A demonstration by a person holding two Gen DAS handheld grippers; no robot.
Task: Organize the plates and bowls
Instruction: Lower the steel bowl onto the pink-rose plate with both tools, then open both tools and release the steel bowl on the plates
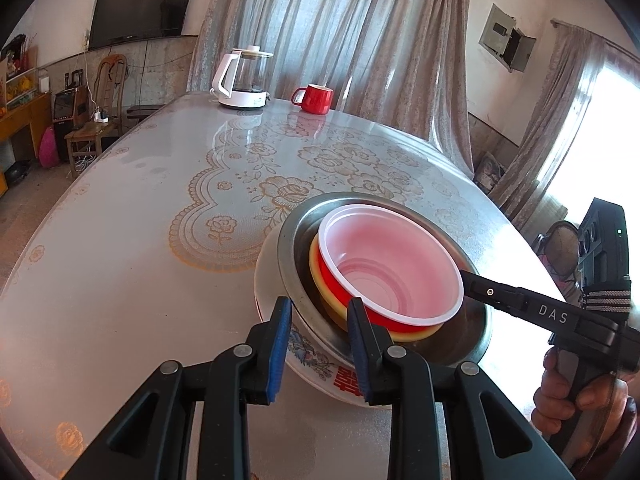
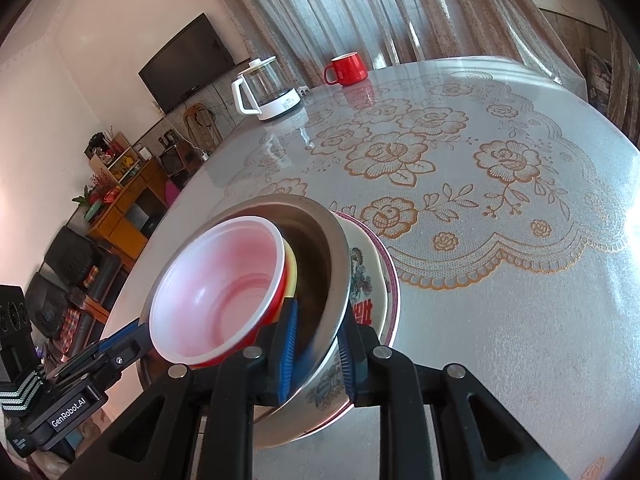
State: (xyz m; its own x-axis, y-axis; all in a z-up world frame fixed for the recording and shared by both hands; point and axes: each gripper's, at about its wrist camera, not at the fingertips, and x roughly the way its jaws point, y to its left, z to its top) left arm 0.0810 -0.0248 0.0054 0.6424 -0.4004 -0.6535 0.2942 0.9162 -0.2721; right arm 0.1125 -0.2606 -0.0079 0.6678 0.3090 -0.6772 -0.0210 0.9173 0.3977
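Note:
A stack of nested bowls stands on the table: a red plastic bowl [image 1: 390, 264] [image 2: 218, 284] with a pale inside sits in a yellow bowl [image 1: 320, 280], inside a steel bowl [image 1: 476, 336] [image 2: 326, 280], inside a white flower-patterned bowl [image 1: 316, 362] [image 2: 362, 280]. A pink-rimmed plate [image 2: 394, 292] lies under them. My left gripper [image 1: 319, 344] straddles the near rim, one pad outside the patterned bowl and one inside the steel bowl, both pressing. My right gripper [image 2: 317, 340] [image 1: 466, 278] grips the opposite rim the same way. The left gripper [image 2: 132, 332] reaches in from the left in the right wrist view.
A white-based glass kettle [image 1: 242, 80] [image 2: 270, 92] and a red mug [image 1: 314, 98] [image 2: 346, 68] stand at the far end of the table [image 1: 160, 184], which has a glossy floral cover. A hand [image 1: 568, 392] holds the right gripper. Curtains hang behind; a wooden chair [image 1: 96, 120] stands at left.

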